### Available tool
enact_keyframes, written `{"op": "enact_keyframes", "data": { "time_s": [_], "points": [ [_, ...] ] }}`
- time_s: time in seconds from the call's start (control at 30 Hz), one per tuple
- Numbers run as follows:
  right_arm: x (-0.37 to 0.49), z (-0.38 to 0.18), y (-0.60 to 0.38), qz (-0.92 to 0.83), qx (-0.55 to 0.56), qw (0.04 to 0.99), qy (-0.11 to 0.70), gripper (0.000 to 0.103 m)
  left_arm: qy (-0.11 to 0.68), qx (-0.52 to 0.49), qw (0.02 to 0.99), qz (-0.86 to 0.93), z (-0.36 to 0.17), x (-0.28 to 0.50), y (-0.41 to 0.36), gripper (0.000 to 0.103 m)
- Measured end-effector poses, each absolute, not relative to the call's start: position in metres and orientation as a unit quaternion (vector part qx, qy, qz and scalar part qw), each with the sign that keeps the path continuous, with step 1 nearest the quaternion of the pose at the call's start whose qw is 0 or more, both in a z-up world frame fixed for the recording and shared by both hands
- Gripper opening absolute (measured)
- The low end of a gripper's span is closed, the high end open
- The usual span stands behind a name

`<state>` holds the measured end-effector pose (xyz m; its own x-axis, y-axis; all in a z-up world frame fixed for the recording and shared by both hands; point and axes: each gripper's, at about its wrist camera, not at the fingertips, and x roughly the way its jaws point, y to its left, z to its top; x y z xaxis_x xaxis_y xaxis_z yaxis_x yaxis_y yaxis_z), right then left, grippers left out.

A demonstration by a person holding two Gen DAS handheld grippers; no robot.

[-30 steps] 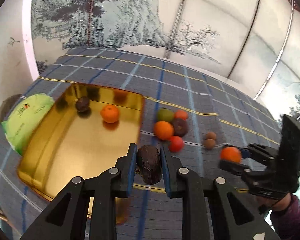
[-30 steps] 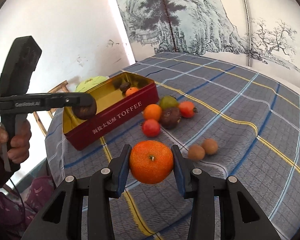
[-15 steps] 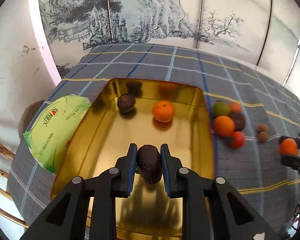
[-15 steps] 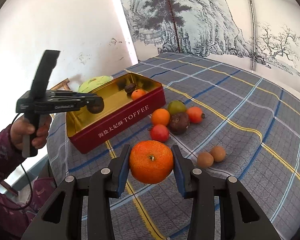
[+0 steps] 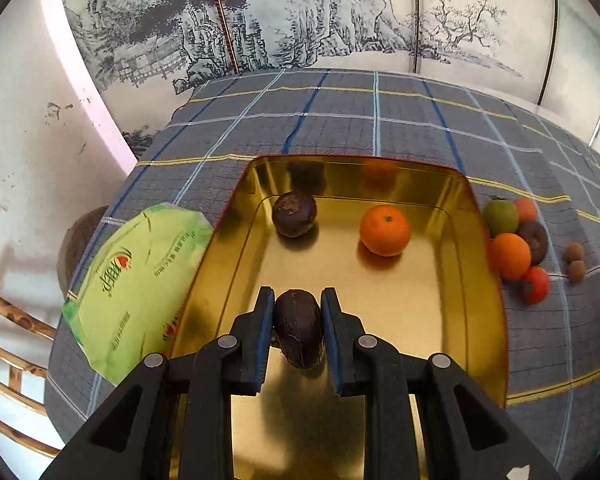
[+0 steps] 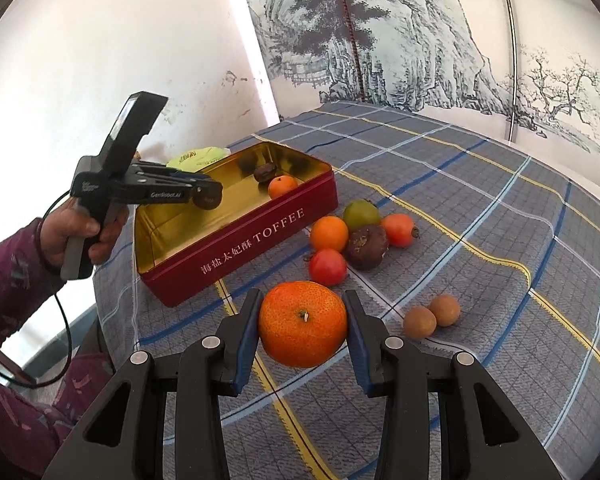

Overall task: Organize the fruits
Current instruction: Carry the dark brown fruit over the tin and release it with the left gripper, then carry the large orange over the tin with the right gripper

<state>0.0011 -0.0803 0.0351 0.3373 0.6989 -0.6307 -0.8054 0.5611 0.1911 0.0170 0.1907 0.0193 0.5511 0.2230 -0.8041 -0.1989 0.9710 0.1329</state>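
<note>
Two fruits (image 5: pixel 384 230) in tin (image 5: pixel 482 264) (seven on cloth (image 6: pixel 480 200)).

Probably a home: checked tablecloth (image 6: pixel 480 208), landscape wall mural (image 6: pixel 380 32), bamboo chair (image 5: pixel 8 344).

A table under a grey-blue checked cloth (image 6: pixel 480 200) bore a red toffee tin (image 6: pixel 260 236) at centre left, a green packet (image 5: pixel 140 280) beside it, and loose fruits (image 6: pixel 360 236) at centre.

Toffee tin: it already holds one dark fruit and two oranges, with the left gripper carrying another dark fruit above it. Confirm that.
Not quite. The toffee tin holds one orange, not two, beside the dark fruit; the left wrist view shows it. The left gripper does carry another dark fruit above it.
</note>
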Motion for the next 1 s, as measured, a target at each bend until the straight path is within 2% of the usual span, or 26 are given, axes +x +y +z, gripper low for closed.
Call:
{"op": "enact_keyframes", "data": {
  "time_s": [0.47, 1.0],
  "points": [
    [0.003, 0.031, -0.083, 0.462, -0.077, 0.812, 0.347, 0.041, 0.500, 0.036, 0.853, 0.142, 0.012, 0.055, 0.224, 0.021],
    [0.003, 0.032, -0.083, 0.464, -0.079, 0.811, 0.346, 0.041, 0.490, 0.045, 0.860, 0.135, 0.016, 0.072, 0.227, 0.024]
  ]
}}
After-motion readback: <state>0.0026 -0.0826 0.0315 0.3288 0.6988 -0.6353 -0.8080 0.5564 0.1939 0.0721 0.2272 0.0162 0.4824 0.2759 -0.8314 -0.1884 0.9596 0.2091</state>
